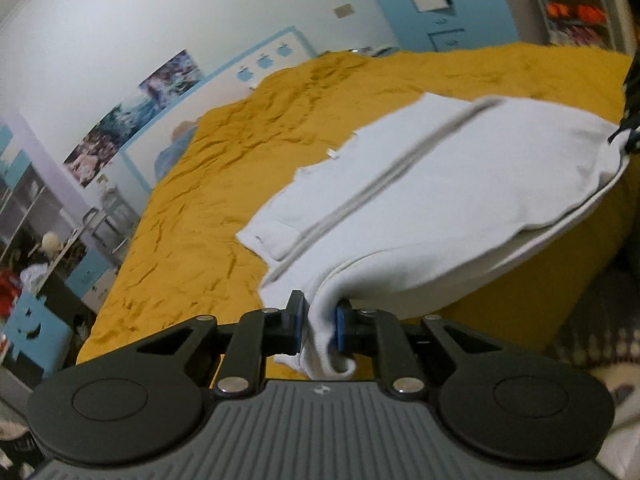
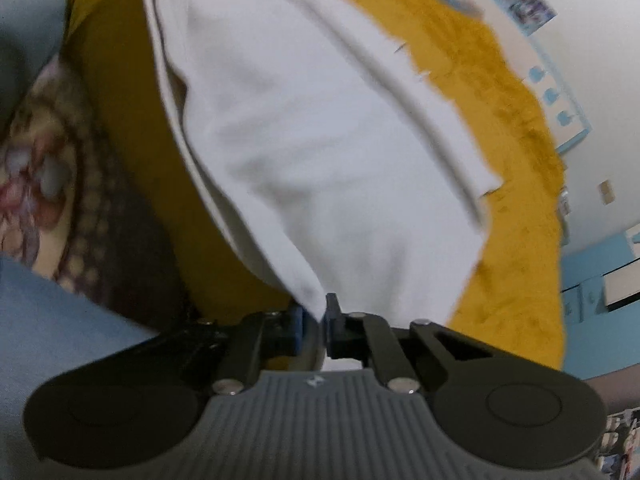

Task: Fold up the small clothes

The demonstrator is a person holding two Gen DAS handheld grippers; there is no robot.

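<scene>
The left tool (image 1: 318, 326), at the bottom middle of its view, is clamped on a bunched corner of the white garment (image 1: 440, 184); the right tool (image 2: 316, 322), bottom middle of its own view, is pinched tight on another corner. Between them the cloth hangs lifted off the yellow bedspread (image 1: 224, 184), while its far part with the grey stripe lies on the bed toward frame centre. The risk, as I judge it: either thin pinch may slip if the corners are pulled apart unevenly, dropping an edge and skewing the fold, or dragging the resting part into wrinkles.
</scene>
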